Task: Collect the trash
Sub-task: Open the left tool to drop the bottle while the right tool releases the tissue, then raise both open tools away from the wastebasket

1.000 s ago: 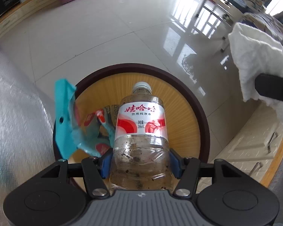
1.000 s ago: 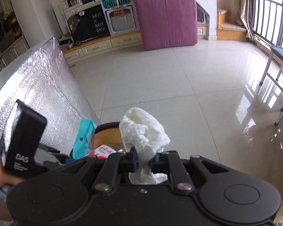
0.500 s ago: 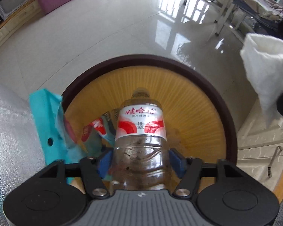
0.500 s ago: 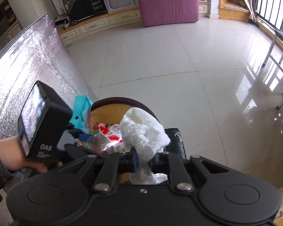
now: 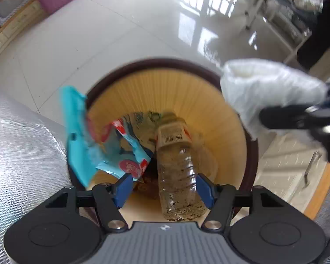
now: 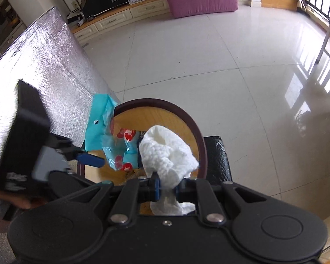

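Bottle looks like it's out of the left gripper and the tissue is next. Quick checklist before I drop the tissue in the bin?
1. Left gripper clear of the bottle: ok, jaws have just been closing again but the pads stand off it.
2. Bottle inside the bin: ok, neck down.
3. Right gripper shut on the tissue: ok.
4. Tissue over the bin opening: cannot tell, it hangs at the rim.
5. Teal wrapper fully in: not ok, it sticks out over the rim.
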